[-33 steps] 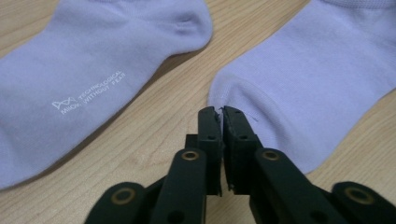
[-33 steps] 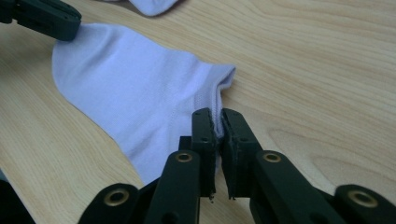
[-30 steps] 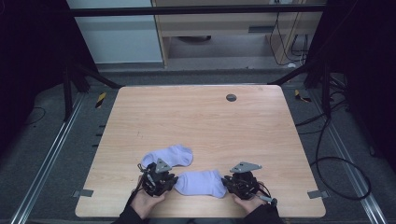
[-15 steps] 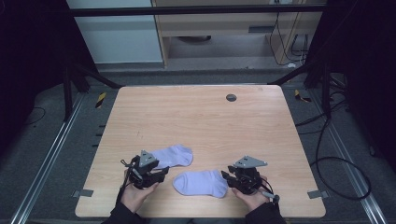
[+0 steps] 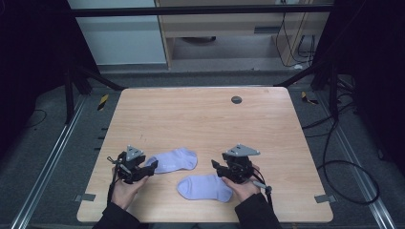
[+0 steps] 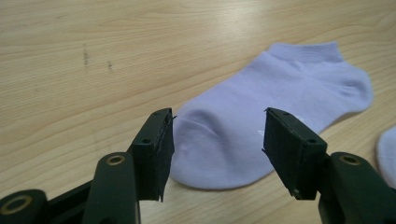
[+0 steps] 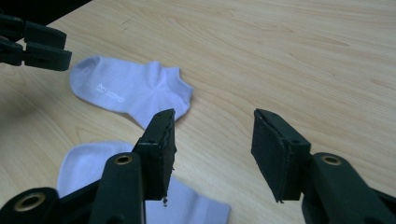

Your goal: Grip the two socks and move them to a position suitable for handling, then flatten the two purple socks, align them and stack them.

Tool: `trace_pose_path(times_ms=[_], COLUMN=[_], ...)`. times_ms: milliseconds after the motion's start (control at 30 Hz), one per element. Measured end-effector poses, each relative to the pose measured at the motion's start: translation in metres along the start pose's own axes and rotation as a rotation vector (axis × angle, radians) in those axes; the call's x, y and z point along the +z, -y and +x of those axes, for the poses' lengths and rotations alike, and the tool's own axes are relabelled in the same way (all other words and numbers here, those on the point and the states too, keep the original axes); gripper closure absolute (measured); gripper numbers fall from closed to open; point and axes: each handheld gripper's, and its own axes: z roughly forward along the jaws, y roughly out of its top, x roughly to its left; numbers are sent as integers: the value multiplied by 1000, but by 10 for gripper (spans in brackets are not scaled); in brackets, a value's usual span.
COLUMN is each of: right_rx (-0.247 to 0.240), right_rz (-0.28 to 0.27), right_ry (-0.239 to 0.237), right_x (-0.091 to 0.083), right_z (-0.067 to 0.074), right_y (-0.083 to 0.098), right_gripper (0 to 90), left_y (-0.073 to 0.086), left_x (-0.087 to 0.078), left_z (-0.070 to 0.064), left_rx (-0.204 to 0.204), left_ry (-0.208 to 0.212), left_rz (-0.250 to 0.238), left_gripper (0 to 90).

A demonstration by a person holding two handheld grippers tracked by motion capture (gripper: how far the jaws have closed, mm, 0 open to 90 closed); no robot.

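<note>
Two soft lilac ankle socks lying flat on my pale woodgrain worktop [image 5: 200, 119].
I'm holding my left gripper [image 6: 217, 140] and right gripper [image 7: 212, 149] wide open, empty, beside far sock [image 5: 174, 160] and near sock [image 5: 203, 187].

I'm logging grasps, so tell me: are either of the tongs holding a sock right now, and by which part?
Nothing is held. The left tongs are open, with the far sock lying on the table beyond them. The right tongs are open above the near sock.

Far sock [image 5: 173, 161] just right of the left gripper [image 5: 143, 170], its toe end between the spread jaws, near sock [image 5: 205, 187] beside the right gripper [image 5: 216, 168], on the table [image 5: 200, 124]
</note>
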Motion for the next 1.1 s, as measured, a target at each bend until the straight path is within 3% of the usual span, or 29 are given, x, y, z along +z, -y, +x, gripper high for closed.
trace_pose_path(times_ms=[200, 400, 667, 867, 1100], right_rx=[-4, 7, 24, 10, -9], right_rz=[10, 32, 77, 134, 178], right_ry=[4, 12, 31, 42, 56], right_x=[23, 49, 81, 103, 117], right_z=[9, 16, 19, 25, 28], right_y=[-15, -21, -24, -22, -17], right_gripper=[469, 465, 492, 533, 570], left_y=[1, 2, 4, 4, 6], left_x=[3, 7, 11, 17, 22], left_z=[17, 24, 25, 23, 21], left_rx=[-21, -33, -25, -5, -9], left_ry=[-21, -33, -42, -38, -18], left_rz=[18, 26, 49, 77, 103], left_gripper=[409, 414, 449, 496, 585])
